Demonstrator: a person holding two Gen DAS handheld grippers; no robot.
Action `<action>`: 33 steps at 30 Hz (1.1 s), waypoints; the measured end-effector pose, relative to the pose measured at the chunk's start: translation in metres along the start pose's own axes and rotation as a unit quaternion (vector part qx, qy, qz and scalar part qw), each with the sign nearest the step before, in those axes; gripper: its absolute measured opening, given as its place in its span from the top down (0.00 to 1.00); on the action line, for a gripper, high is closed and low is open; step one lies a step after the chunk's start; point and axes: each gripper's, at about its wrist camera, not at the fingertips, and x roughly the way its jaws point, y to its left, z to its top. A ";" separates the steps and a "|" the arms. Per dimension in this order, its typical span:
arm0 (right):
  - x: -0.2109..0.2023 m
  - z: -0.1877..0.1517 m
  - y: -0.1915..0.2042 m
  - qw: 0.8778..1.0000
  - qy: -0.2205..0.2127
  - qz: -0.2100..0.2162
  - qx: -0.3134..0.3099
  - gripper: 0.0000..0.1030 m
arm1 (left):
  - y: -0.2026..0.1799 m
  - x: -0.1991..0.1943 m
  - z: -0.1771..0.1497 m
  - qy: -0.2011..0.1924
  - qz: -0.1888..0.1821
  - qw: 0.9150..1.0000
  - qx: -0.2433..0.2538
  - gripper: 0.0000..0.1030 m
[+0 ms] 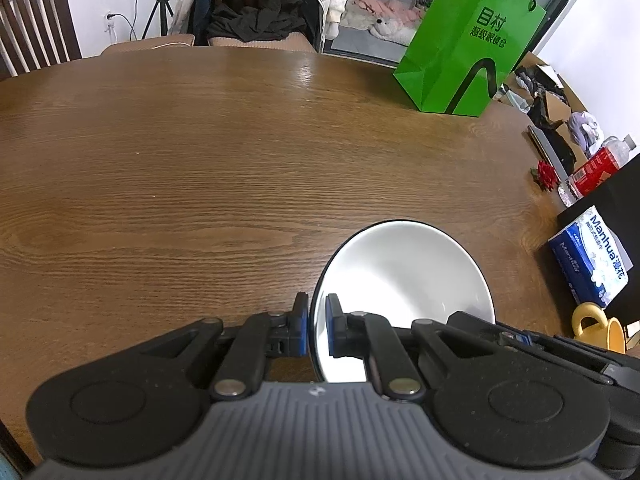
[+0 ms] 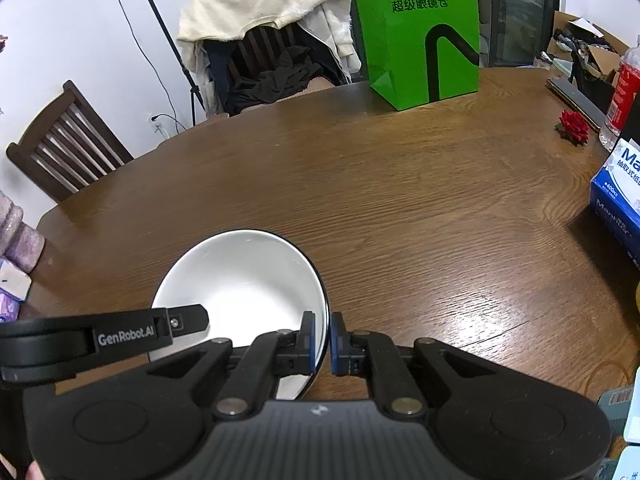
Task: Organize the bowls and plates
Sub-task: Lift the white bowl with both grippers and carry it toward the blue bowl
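Observation:
A white bowl (image 1: pixel 404 276) with a thin dark rim is held over the brown wooden table (image 1: pixel 200 168). My left gripper (image 1: pixel 317 330) is shut on the bowl's left rim, one blue pad outside, one inside. My right gripper (image 2: pixel 321 342) is shut on the right rim of the same bowl (image 2: pixel 240 280), one pad on each side of the wall. The left gripper's black body (image 2: pixel 104 336) shows at the bowl's left edge in the right wrist view; the right gripper's body (image 1: pixel 560 352) shows at the lower right of the left wrist view.
A green paper bag (image 1: pixel 468 40) stands at the table's far side. A blue tissue box (image 1: pixel 588 256), a yellow mug (image 1: pixel 598 326), a red-labelled bottle (image 1: pixel 596 170), a red flower (image 2: pixel 574 126) and clutter line the right edge. Chairs (image 2: pixel 64 144) stand behind the table.

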 end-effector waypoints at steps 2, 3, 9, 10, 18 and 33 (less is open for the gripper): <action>-0.004 -0.002 0.004 1.000 0.000 0.001 -0.001 0.93 | 0.002 -0.004 -0.002 -0.001 0.000 1.000 -0.001 0.91; -0.005 -0.003 0.004 1.000 0.000 0.002 -0.001 0.93 | 0.003 -0.006 -0.003 -0.002 0.001 1.000 -0.002 0.91; -0.016 -0.010 0.014 1.000 -0.001 0.006 -0.005 0.94 | 0.010 -0.020 -0.010 -0.008 0.002 1.000 -0.003 0.91; -0.018 -0.012 0.016 1.000 -0.002 0.006 -0.005 0.94 | 0.011 -0.023 -0.011 -0.009 0.002 1.000 -0.003 0.91; -0.033 -0.019 0.030 1.000 -0.008 0.009 -0.011 0.94 | 0.020 -0.039 -0.018 -0.017 0.002 1.000 -0.005 0.91; -0.052 -0.035 0.061 1.000 -0.010 0.015 -0.024 0.94 | 0.047 -0.070 -0.034 -0.030 0.004 0.999 -0.017 0.91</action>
